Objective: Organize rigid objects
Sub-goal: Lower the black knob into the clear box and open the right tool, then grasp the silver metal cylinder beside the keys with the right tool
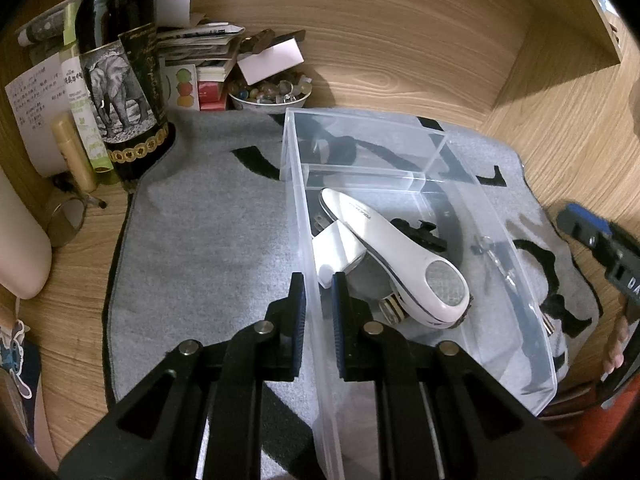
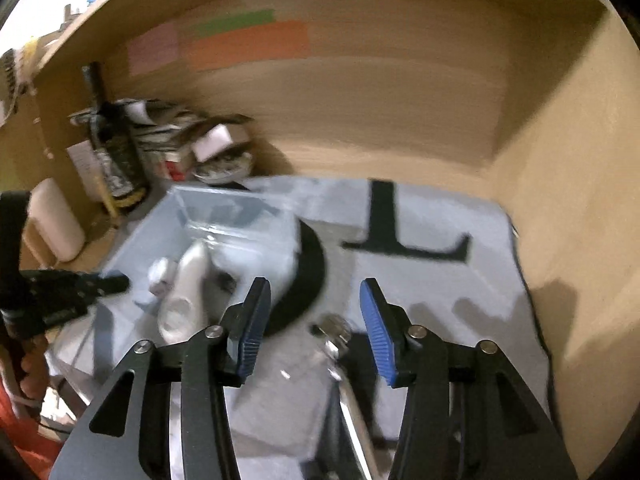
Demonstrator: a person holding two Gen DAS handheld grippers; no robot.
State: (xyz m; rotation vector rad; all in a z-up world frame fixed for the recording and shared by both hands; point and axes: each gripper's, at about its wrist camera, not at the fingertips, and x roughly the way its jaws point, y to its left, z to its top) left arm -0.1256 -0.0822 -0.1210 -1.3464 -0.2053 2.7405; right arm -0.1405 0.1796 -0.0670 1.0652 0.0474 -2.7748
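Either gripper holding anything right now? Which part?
The left gripper is clamped on the clear plastic bin, jaws astride its left side wall near the front. The right gripper is open and holds nothing.

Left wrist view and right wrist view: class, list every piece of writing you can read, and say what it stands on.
"DA": white letters, cut off, on the right gripper.
Wine bottle with elephant label: gold lettering too small to read.
Handwritten note: illegible.
White device in the clear bin: printed word too small to read.
Right wrist view: too blurred to read; a large black "L" shape on the grey mat.
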